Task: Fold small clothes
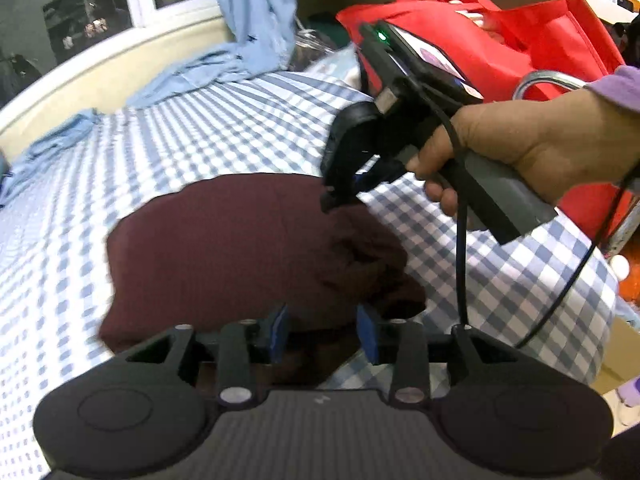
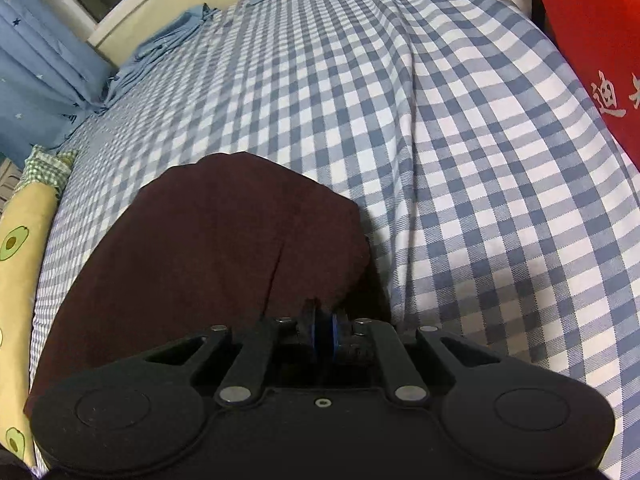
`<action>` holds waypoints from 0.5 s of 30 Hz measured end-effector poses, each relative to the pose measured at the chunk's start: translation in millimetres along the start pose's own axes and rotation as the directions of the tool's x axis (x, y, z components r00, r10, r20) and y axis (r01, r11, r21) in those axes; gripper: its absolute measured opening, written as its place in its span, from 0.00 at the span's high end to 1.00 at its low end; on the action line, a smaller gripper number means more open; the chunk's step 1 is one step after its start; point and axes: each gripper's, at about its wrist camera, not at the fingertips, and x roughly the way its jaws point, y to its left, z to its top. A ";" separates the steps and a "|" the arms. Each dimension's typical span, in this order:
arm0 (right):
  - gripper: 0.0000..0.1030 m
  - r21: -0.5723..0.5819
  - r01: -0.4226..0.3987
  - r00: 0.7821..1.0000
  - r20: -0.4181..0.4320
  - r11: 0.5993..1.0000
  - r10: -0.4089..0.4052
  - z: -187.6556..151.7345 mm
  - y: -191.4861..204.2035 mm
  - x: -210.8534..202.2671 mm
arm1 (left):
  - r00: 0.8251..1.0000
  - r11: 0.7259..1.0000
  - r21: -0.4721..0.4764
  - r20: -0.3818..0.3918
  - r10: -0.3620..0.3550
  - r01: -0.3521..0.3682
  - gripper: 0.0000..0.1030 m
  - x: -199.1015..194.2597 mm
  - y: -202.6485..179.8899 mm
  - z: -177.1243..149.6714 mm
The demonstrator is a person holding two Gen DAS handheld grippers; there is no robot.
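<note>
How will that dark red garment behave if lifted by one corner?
Probably floppy: the dark red garment lies bunched in soft wrinkles where the right gripper meets it. Likely light, since it hardly dents the checked sheet. It would probably drape and unfold rather than hold its fold.

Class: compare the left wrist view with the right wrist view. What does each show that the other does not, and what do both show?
Left wrist only: the open left tongs, a hand holding the right gripper, red bags with handles.

Right wrist only: the right tongs shut on the garment's edge, an avocado-print pillow.

Both: the maroon garment on the checked sheet, and blue curtains.
</note>
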 end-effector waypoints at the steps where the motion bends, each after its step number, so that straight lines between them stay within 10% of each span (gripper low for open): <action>1: 0.93 0.002 0.004 1.000 0.001 1.000 -0.004 0.2 -0.7 1.4 | 1.000 1.000 -0.011 -0.004 0.020 -0.020 0.60 -4.4 3.2 -3.3; 9: 0.76 -0.009 0.038 0.999 0.002 0.999 -0.038 -5.3 -0.3 -4.1 | 0.972 0.958 -0.175 -0.096 0.214 -0.228 0.48 -15.9 55.7 -34.0; 15: 0.37 -0.063 0.096 0.993 0.078 0.993 -0.091 -18.3 7.0 -30.9 | 0.954 0.949 -0.153 -0.160 0.252 -0.276 0.46 -0.6 95.5 -41.5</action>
